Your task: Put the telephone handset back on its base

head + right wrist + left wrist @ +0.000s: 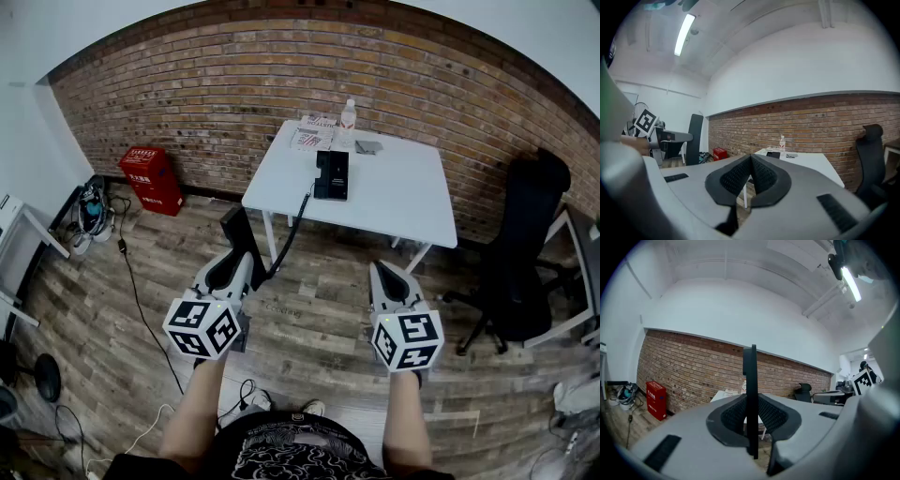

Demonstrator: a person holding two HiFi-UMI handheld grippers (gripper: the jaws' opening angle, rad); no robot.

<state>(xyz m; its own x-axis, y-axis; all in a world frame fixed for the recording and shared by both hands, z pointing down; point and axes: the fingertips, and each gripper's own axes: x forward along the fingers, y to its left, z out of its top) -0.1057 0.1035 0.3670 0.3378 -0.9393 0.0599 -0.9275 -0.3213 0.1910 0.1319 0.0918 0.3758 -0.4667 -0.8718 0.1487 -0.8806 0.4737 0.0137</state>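
The black telephone base [331, 174] lies on the white table [403, 197] ahead of me, by the brick wall. Its cord [289, 236] hangs off the table's front edge and runs down to my left gripper [242, 264]. That gripper is shut on the black handset [235, 232], which stands up between the jaws as a thin dark bar [750, 380] in the left gripper view. My right gripper [382, 270] is shut with nothing in it, and in its own view the closed jaws [750, 176] point toward the table [806, 161] and base [773, 154]. Both grippers are well short of the table.
A water bottle [348, 117], papers [312, 139] and a small dark object [368, 147] sit at the table's far edge. A black office chair [525, 253] stands to the right, a red box [152, 178] by the wall to the left. Cables [141, 300] trail over the wooden floor.
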